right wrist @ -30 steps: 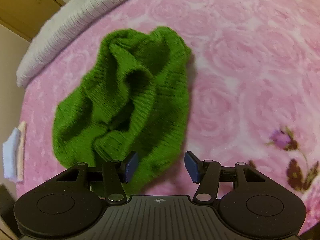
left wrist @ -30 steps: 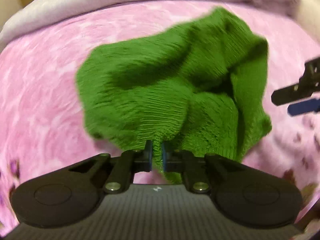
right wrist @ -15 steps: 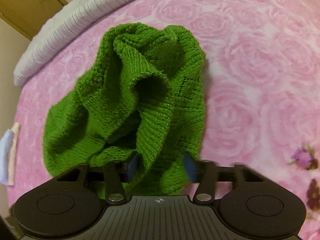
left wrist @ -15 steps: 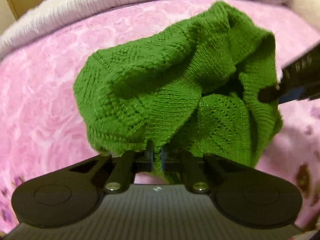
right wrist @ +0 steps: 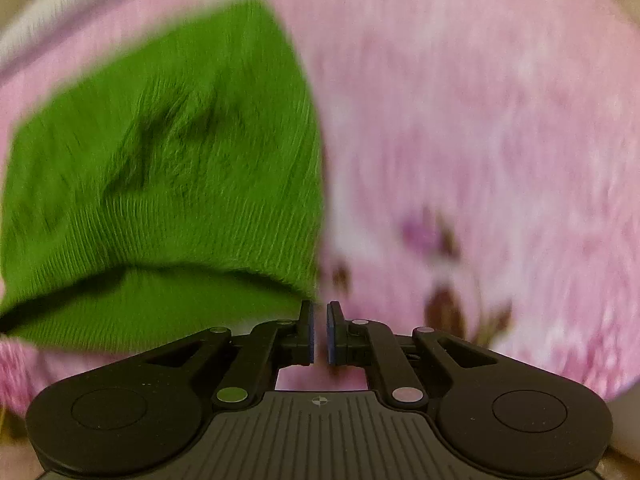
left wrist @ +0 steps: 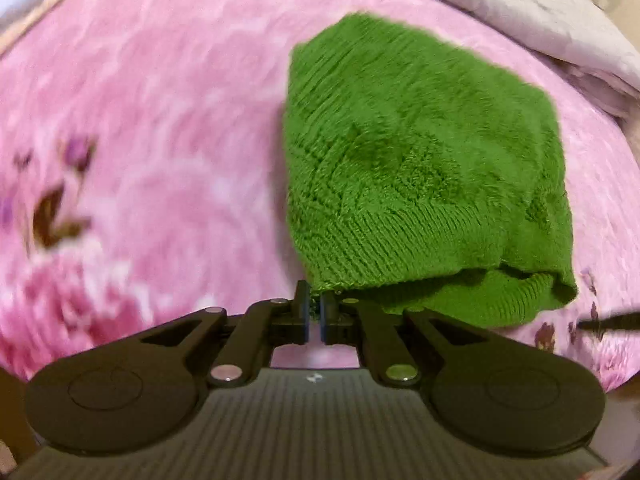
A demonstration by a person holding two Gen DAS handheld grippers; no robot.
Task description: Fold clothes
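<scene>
The green sweater [left wrist: 420, 168] is stretched out in the right half of the left wrist view, over the pink blanket [left wrist: 160, 120]; a second ago it was bunched in deep folds. Its hem corner is pinched in the closed left gripper [left wrist: 315, 312]. In the blurred right wrist view the sweater [right wrist: 168, 168] fills the left half. The right gripper [right wrist: 319, 330], wide apart a second ago, has just been closing; cloth between its pads cannot be made out.

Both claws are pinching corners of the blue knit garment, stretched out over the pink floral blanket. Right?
Not quite: the knit garment is green, not blue, as both wrist views show. The left claw and right claw do pinch its corners over the pink floral blanket.
</scene>
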